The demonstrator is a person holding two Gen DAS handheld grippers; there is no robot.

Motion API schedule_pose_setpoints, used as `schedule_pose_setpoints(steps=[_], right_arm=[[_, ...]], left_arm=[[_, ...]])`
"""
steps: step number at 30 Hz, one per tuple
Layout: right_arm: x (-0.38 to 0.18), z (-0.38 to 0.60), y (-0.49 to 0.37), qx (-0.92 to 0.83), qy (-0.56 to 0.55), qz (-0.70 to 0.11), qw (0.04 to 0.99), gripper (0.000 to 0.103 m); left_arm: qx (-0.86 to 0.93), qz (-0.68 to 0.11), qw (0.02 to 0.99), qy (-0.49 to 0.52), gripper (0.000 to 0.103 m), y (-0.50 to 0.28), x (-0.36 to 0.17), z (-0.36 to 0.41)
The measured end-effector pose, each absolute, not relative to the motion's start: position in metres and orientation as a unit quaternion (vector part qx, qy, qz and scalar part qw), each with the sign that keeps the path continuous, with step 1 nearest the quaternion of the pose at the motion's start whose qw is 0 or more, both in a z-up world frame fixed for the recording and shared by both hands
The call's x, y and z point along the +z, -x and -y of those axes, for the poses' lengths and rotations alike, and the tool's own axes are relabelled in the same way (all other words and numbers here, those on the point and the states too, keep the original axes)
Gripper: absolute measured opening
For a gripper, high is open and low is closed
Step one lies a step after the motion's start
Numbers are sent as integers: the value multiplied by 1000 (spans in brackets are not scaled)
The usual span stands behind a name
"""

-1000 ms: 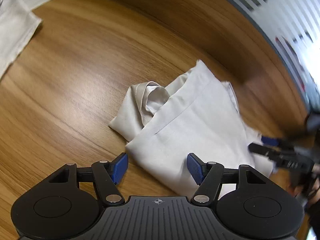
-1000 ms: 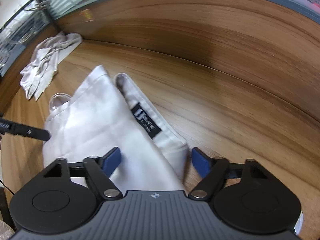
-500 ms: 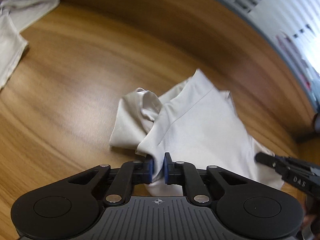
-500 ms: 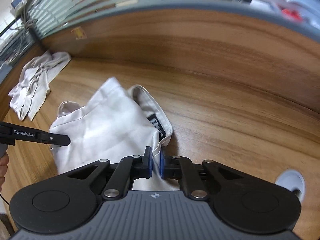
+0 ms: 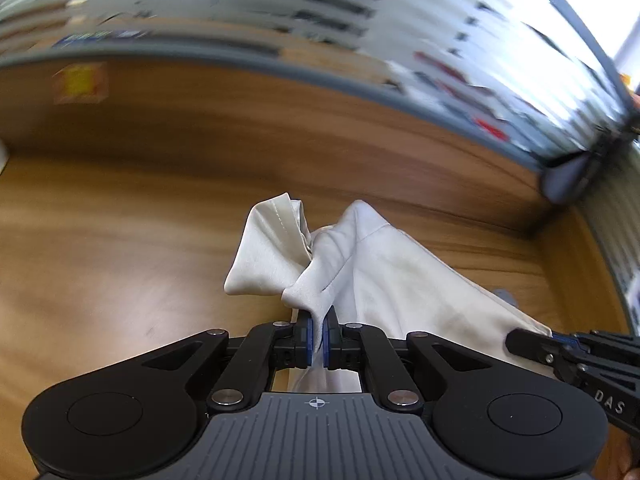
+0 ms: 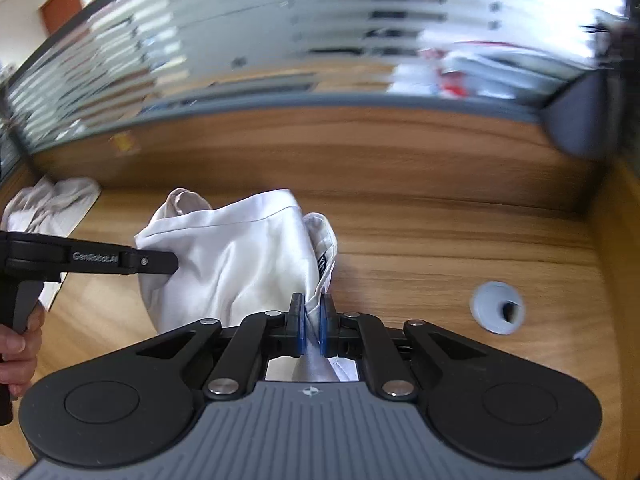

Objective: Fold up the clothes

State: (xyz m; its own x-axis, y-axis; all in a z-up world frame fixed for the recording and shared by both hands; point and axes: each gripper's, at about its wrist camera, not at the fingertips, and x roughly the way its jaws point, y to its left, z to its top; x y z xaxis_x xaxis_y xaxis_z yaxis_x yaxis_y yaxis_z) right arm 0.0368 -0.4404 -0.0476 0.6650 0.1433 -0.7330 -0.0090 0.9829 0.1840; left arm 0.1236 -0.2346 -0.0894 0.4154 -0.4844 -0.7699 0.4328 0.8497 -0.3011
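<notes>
From the left wrist camera, the left gripper (image 5: pixel 318 338) is clenched on a fold of the white garment (image 5: pixel 384 276), its blue pads pinching the cloth just beyond the black body. The garment hangs bunched from that pinch, with a cream flap drooping to the left and the rest stretching away to the right above the wooden table (image 5: pixel 112 264). At the right edge the right gripper (image 5: pixel 532 344) reaches in and meets the cloth's far corner. The striped glass partition (image 5: pixel 360 20) behind is blurred.

From the right wrist camera, the right gripper (image 6: pixel 313 330) is likewise clamped on the white garment (image 6: pixel 240 256), near a dark label at its hem. The left gripper (image 6: pixel 170 262) comes in from the left, touching the cloth's other side, with a hand (image 6: pixel 18 348) on its grip. Far left on the table (image 6: pixel 420 240) lies another pale garment (image 6: pixel 52 204); to the right sits a grey cable grommet (image 6: pixel 498 307).
</notes>
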Motion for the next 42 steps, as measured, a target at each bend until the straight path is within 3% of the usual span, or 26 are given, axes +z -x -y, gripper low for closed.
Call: schedule_pose_setpoints(steps=[18, 28, 31, 33, 35, 42], right_arm=[[-37, 623, 1, -104, -131, -358, 919, 7], [-59, 672, -29, -150, -52, -386, 909, 8], [-64, 669, -33, -164, -12, -400, 902, 18], [-64, 663, -35, -169, 20, -402, 900, 43], [-63, 657, -34, -163, 43, -399, 901, 49], [-77, 643, -24, -132, 46, -414, 900, 60]], left_arm=[[-400, -443, 799, -78, 7, -135, -74, 458], [-446, -432, 766, -167, 7, -151, -101, 555], [-455, -436, 755, -181, 12, -154, -110, 565], [-450, -438, 756, -183, 26, -156, -113, 563], [-445, -434, 763, -177, 42, -156, -113, 555], [-429, -435, 773, -169, 48, -148, -106, 506]])
